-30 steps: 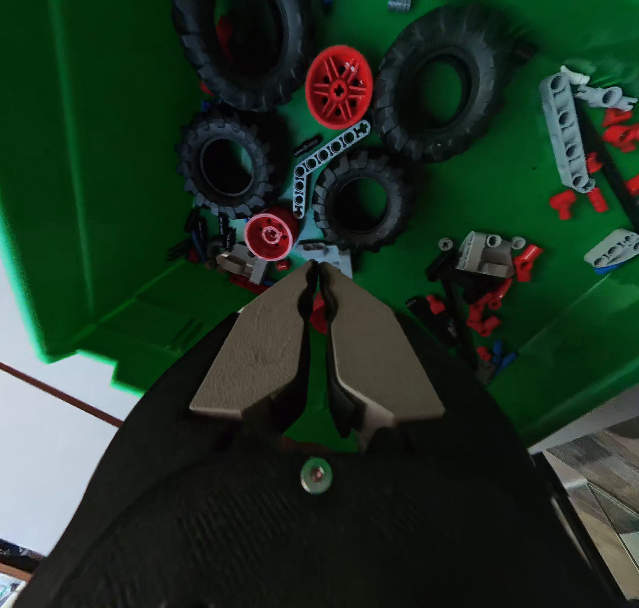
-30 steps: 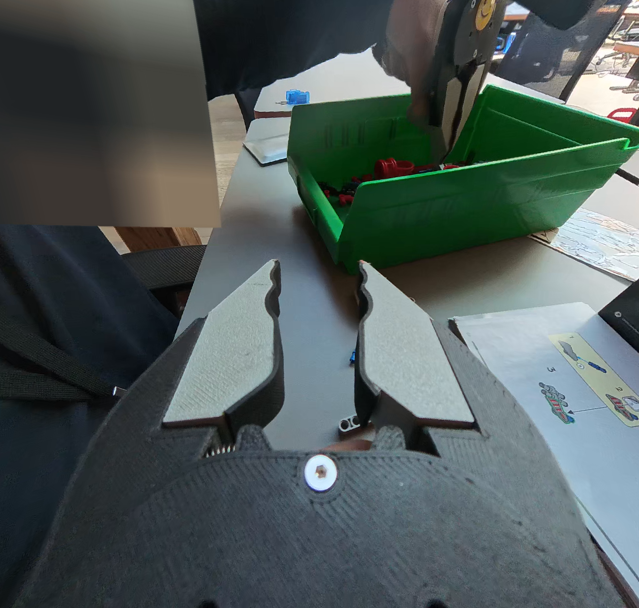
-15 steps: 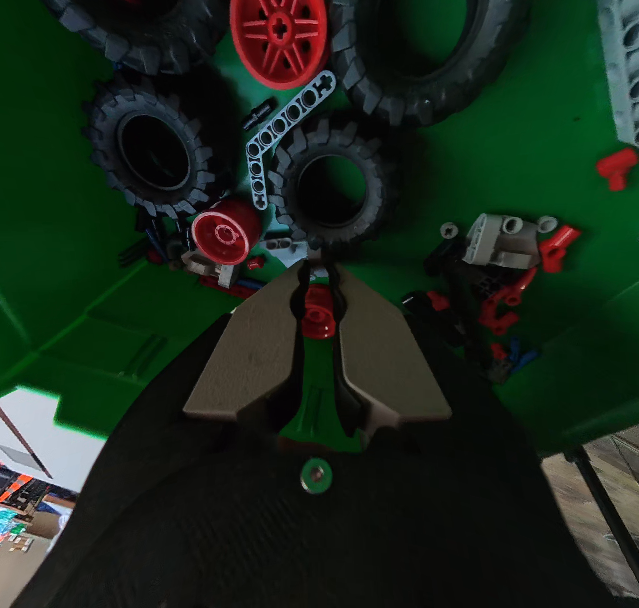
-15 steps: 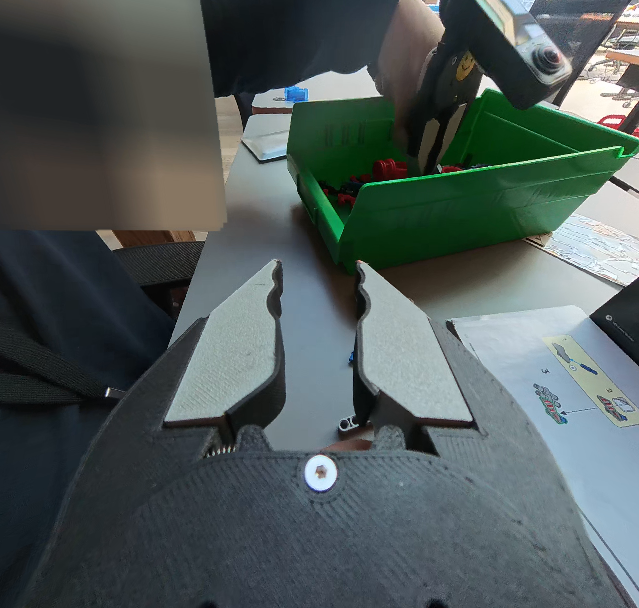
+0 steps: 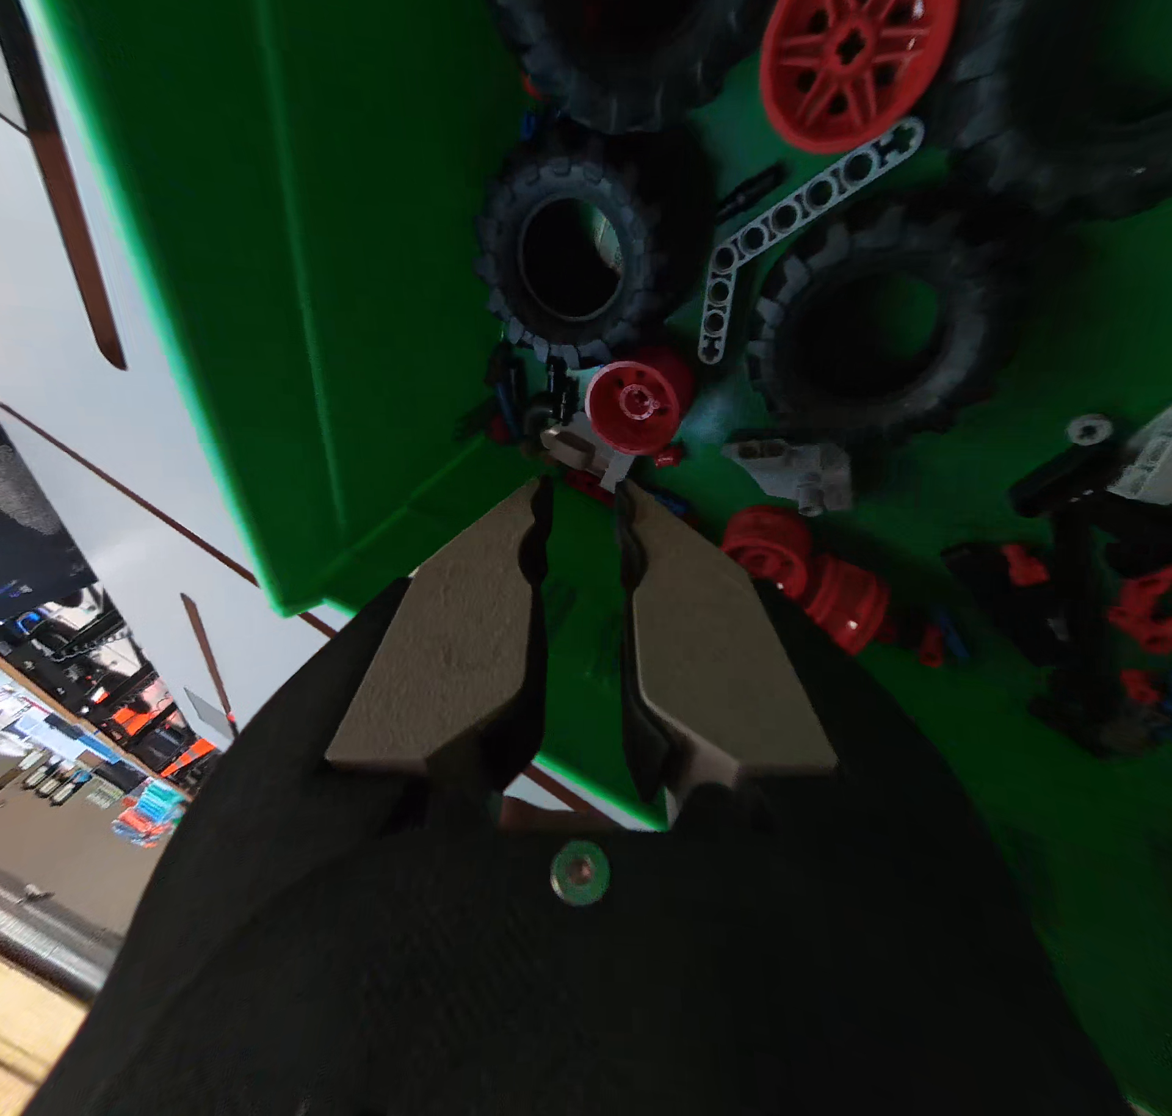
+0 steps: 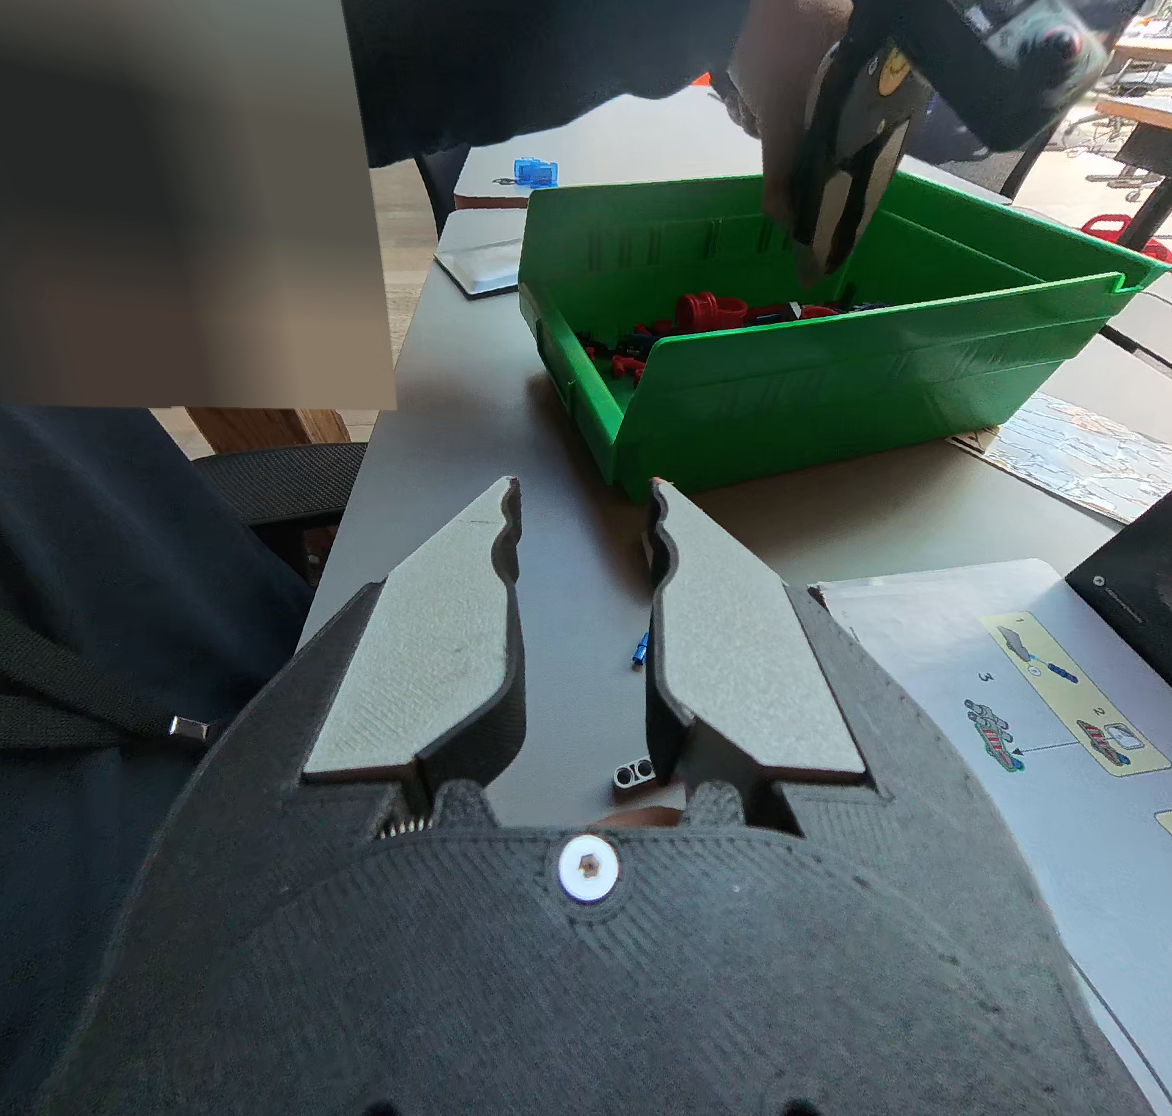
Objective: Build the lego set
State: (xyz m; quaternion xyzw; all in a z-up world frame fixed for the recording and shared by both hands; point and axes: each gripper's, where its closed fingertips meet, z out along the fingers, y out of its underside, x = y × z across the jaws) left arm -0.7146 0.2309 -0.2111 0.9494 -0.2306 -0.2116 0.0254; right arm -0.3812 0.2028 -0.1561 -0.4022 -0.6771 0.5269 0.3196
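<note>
My left gripper (image 5: 583,488) hangs over the near corner of the green bin (image 5: 380,261). Its jaws are a little apart with nothing between them. Two small red hubs (image 5: 770,546) lie on the bin floor just right of my right finger. Another red hub (image 5: 634,408) lies just ahead of the tips, beside a small black tyre (image 5: 564,261). A big red wheel (image 5: 856,51), a bent grey beam (image 5: 793,216) and larger tyres (image 5: 869,318) lie farther in. My right gripper (image 6: 583,489) is open and empty above the grey table (image 6: 571,578). A blue pin (image 6: 640,648) and a small grey piece (image 6: 634,771) lie under it.
The right wrist view shows the green bin (image 6: 824,388) ahead, with the left gripper (image 6: 824,248) held by a hand above it. An instruction booklet (image 6: 1015,705) lies at the right. A dark tablet corner (image 6: 1129,597) and a printed sheet (image 6: 1078,457) lie beyond. A person's dark clothing fills the left.
My left gripper held a small red hub between its fingers; now it is open and empty, lifted higher and shifted left in the bin. The right gripper has barely moved.
</note>
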